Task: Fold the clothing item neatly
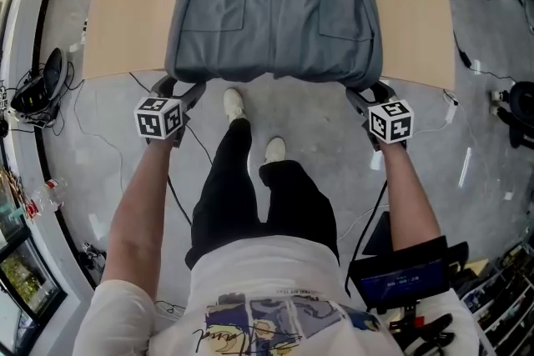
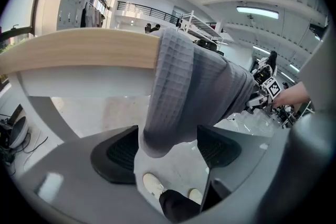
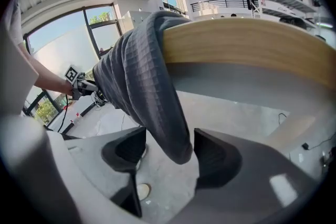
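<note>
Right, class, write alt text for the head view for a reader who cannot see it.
A grey garment hangs off the table, its lower corners between the open jaws of the left gripper and the right gripper.

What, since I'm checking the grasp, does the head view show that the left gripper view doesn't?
Head view only: the grey garment, pockets spread flat on the table. Left gripper view only: the left gripper, jaws apart, a hanging corner between them, unpinched. Both: garment over the table edge, right gripper, pale shoes.
</note>
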Demonstrator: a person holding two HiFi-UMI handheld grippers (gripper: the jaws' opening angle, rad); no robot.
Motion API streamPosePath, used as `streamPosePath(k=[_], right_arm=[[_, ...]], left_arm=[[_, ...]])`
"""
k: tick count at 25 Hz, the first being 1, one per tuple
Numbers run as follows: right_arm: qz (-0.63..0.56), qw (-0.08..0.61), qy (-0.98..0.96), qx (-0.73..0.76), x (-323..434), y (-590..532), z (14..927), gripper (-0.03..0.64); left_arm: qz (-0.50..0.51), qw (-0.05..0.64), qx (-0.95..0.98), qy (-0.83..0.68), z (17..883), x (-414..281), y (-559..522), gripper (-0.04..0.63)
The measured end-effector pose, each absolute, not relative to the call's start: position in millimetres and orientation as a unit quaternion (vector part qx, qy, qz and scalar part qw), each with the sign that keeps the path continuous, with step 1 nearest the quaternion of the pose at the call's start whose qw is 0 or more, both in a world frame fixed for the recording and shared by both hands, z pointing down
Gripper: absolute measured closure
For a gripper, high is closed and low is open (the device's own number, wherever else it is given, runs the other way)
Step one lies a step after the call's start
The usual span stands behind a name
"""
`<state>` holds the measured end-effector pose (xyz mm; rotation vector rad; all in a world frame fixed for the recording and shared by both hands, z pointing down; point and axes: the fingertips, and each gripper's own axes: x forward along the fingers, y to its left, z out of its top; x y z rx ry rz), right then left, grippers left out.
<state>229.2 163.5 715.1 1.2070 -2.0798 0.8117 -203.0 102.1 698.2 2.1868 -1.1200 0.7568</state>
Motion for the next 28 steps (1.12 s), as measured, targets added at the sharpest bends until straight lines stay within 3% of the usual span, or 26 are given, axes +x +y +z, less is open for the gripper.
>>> streamPosePath(k=[7,13,17,28], right_arm=[[0.320,0.272,-0.801,0.427,211,161,710,0.377],[0.318,0.265,-0.817,0.401,184,168,703,0.600],[0.319,0.266,-0.820,0.393,179,178,695,0.603],[0.338,0.239,-0.824,0.386,166,217,650,0.604]], left_arm=[[0.264,0.282,0.842,-0.376,689,-172,90,0.256],[0.226,0.305,0.858,-0.346,677,-164,100,0.457],[0.218,0.306,0.866,-0.331,665,-152,113,0.558],[0.209,0.326,0.873,-0.298,629,-157,156,0.569]])
